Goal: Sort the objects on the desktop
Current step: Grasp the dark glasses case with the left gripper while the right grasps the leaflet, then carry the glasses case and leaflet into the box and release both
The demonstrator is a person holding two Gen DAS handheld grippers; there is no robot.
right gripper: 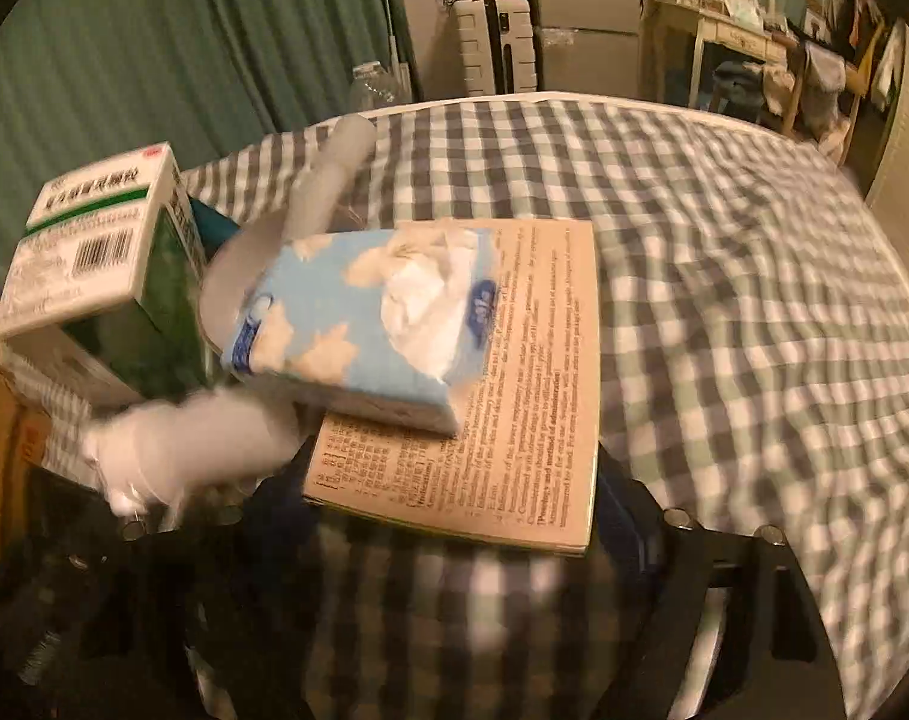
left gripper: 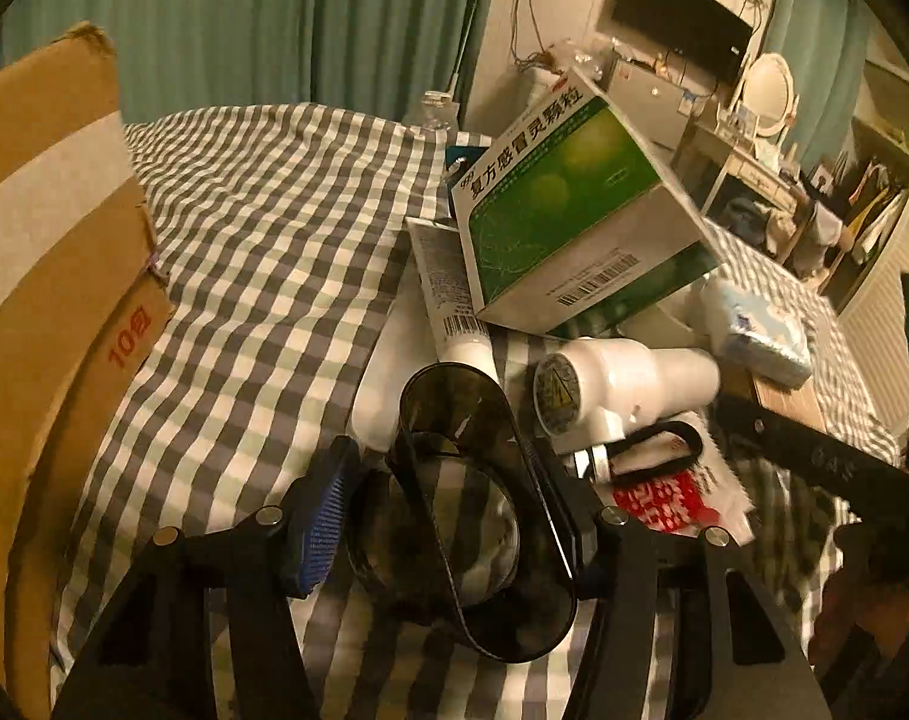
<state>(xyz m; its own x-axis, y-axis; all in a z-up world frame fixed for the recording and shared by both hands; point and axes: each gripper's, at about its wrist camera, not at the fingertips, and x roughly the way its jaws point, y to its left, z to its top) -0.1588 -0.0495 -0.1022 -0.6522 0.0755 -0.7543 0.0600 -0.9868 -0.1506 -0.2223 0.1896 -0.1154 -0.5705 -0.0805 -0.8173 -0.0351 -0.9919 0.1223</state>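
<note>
The left gripper (left gripper: 448,531) stands half closed around a dark smoky plastic holder (left gripper: 484,510) that lies on the checked cloth (left gripper: 262,228); the right pad touches its side, while the blue left pad (left gripper: 322,531) is just beside it, so I cannot tell if the grip is firm. Behind the holder lie a white tube (left gripper: 448,312), a white bottle (left gripper: 628,384) and a tilted green medicine box (left gripper: 574,210). The right gripper (right gripper: 454,516) is wide open and holds nothing; a printed leaflet (right gripper: 514,390) lies between its fingers, and a blue tissue pack (right gripper: 364,318) rests on the leaflet
</note>
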